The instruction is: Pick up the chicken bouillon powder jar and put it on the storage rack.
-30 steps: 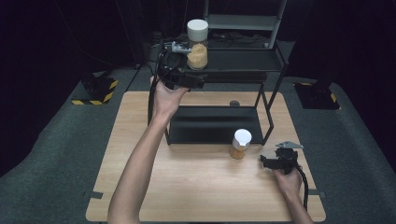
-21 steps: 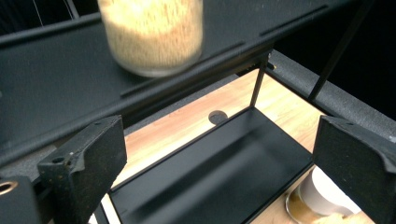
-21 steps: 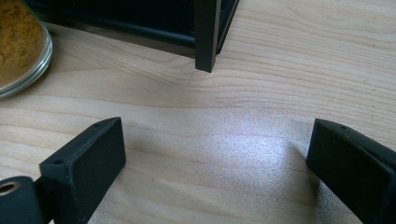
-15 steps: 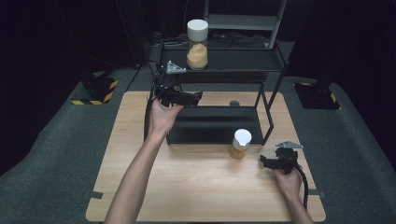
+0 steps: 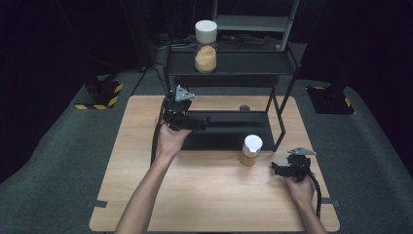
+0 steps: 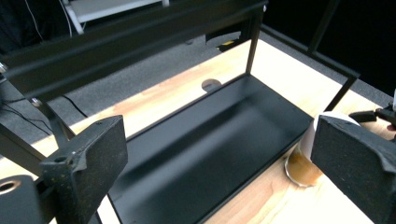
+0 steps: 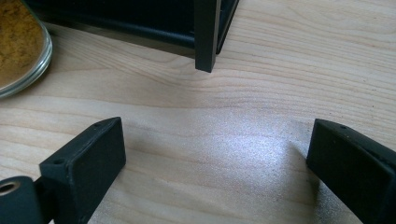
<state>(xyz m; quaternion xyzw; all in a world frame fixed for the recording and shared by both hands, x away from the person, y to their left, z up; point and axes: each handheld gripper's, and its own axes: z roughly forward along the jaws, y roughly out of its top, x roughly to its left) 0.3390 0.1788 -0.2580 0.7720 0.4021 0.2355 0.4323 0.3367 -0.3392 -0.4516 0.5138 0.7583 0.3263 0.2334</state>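
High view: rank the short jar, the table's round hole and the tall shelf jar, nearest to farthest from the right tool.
1. Short jar, on the table just left of the right tool.
2. Round hole, farther back under the rack.
3. Tall jar, on the top shelf, rear left.

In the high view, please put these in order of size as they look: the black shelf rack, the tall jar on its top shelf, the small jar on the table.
1. Black shelf rack, by far the largest.
2. Tall jar on the top shelf.
3. Small jar on the table. It stands nearer the camera and looks smaller anyway, so this order seems safe.
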